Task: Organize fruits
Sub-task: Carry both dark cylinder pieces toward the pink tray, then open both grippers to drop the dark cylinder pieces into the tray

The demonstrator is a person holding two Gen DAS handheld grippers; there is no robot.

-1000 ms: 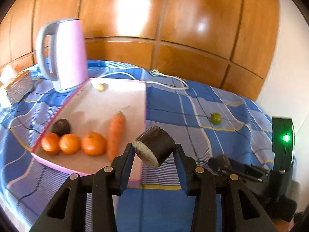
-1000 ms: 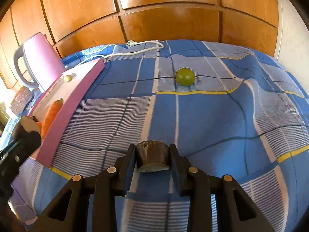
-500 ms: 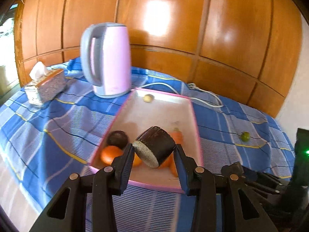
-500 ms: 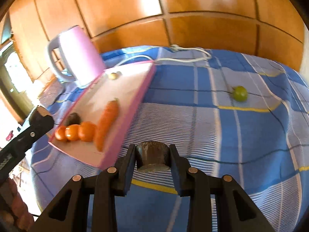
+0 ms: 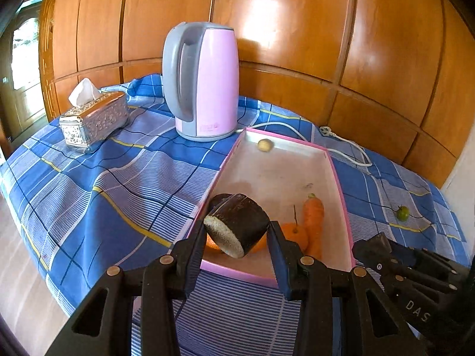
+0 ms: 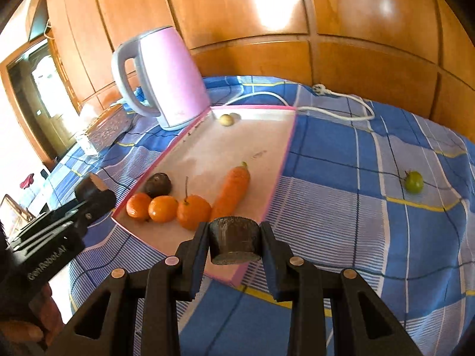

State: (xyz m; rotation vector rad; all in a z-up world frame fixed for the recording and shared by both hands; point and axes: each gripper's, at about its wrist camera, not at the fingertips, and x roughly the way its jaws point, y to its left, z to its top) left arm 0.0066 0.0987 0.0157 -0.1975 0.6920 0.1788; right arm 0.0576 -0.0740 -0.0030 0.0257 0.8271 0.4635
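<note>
My left gripper [image 5: 236, 238] is shut on a dark-skinned chunk [image 5: 243, 222] with a pale cut face, held over the near end of the pink-rimmed tray [image 5: 337, 178]. My right gripper [image 6: 234, 247] is shut on a second dark chunk [image 6: 233, 238] above the tray's near corner [image 6: 237, 277]. In the tray lie a carrot [image 6: 233, 188], three oranges [image 6: 163, 207], a dark round fruit [image 6: 158, 183] and a small tan fruit [image 6: 226, 119]. A green fruit [image 6: 413, 181] sits alone on the cloth to the right. The left gripper [image 6: 92, 192] shows at the right wrist view's left edge.
A pink kettle [image 5: 204, 83] stands behind the tray's far left corner, its white cable [image 6: 332, 95] trailing behind the tray. A silver tissue box [image 5: 95, 118] sits at the far left. The blue checked cloth [image 5: 118, 178] hangs off the table edge; wooden panels back the table.
Both grippers have moved left toward the tray's near end, each still holding its chunk. The tray and kettle now sit nearer the middle of both views; the green fruit has slid right.
</note>
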